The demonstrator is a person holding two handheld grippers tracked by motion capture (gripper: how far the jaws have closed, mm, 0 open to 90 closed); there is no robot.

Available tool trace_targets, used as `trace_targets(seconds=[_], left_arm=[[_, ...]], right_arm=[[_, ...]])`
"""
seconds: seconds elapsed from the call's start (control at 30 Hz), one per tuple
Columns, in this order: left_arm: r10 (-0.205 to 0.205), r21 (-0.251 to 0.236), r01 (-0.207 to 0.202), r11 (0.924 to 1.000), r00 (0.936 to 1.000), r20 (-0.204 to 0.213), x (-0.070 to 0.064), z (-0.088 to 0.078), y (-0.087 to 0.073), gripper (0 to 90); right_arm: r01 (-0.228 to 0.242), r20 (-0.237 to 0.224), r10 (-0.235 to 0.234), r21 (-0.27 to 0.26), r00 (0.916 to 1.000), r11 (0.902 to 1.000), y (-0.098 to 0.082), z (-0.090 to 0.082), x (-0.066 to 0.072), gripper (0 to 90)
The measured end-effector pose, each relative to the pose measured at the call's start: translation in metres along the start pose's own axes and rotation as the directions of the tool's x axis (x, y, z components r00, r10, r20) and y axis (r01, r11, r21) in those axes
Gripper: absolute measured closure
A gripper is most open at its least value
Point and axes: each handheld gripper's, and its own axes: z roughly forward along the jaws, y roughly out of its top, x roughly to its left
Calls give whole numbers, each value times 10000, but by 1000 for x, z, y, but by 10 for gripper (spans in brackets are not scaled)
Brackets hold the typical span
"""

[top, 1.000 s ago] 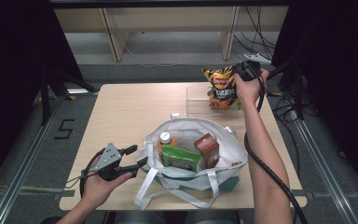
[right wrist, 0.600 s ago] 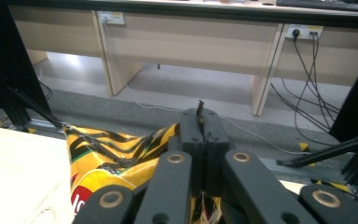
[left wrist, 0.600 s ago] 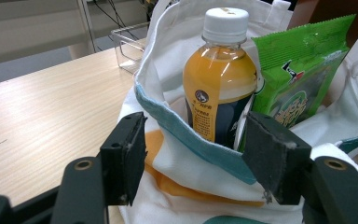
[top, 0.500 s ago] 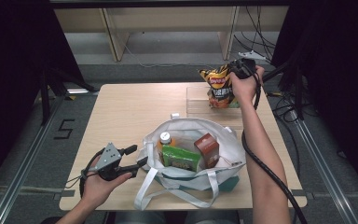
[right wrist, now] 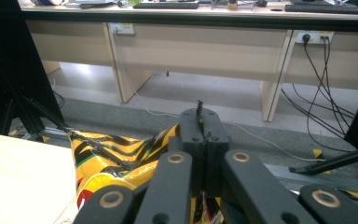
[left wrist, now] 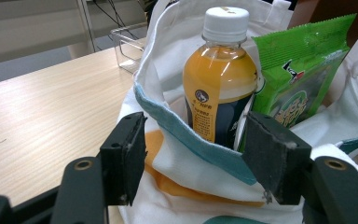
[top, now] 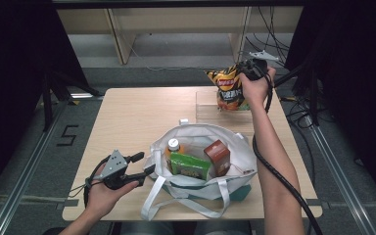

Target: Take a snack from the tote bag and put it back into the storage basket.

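A white tote bag (top: 235, 147) stands open at the table's middle, holding an orange juice bottle (top: 174, 146), a green packet (top: 190, 165) and a brown carton (top: 217, 157). My left gripper (top: 147, 162) is open at the bag's left side. In the left gripper view the bag's teal-edged rim (left wrist: 200, 140) runs between the spread jaws of the left gripper (left wrist: 198, 158), with the bottle (left wrist: 219, 79) and green packet (left wrist: 298, 74) just behind. My right gripper (top: 248, 68) is shut on the top of a yellow chip bag (top: 227, 88), held over a clear tray (top: 208, 105); the chip bag (right wrist: 116, 158) hangs below its jaws (right wrist: 199, 116).
The clear tray sits at the table's back right near the edge. The tote's long handles (top: 176, 200) trail toward the front edge. Bare tabletop (top: 137, 117) spreads left of and behind the bag. Desks and cables stand beyond the table.
My right gripper has shifted slightly to the left with the chip bag in it. The left gripper has stayed at the bag's rim.
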Motion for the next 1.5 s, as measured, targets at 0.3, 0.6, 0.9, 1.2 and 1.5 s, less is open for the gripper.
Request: trace_targets(seconds=[0.3,0.6,0.9,1.2,1.5], left_arm=[[17,7,-17,10000,10000,-4,0,0,0,386],[9,10,-9,10000,10000,3,0,0,0,386],[-23,12,23,10000,10000,9,0,0,-1,386],[-24,82,24,10000,10000,-6,0,0,-1,386],[-1,49,1,10000,10000,11,-1,0,0,386]], right_arm=[[-145,-104,145,-39,9998,9999,2,2,2,900],[-146,-29,146,98,9999,9998,-3,5,-5,900],[76,860,-110,392,9962,9992,-17,9,-22,882],[-299,1179,222,642,9928,9975,-23,5,-36,887],[-332,1400,240,634,9899,9974,-22,1,-40,886]])
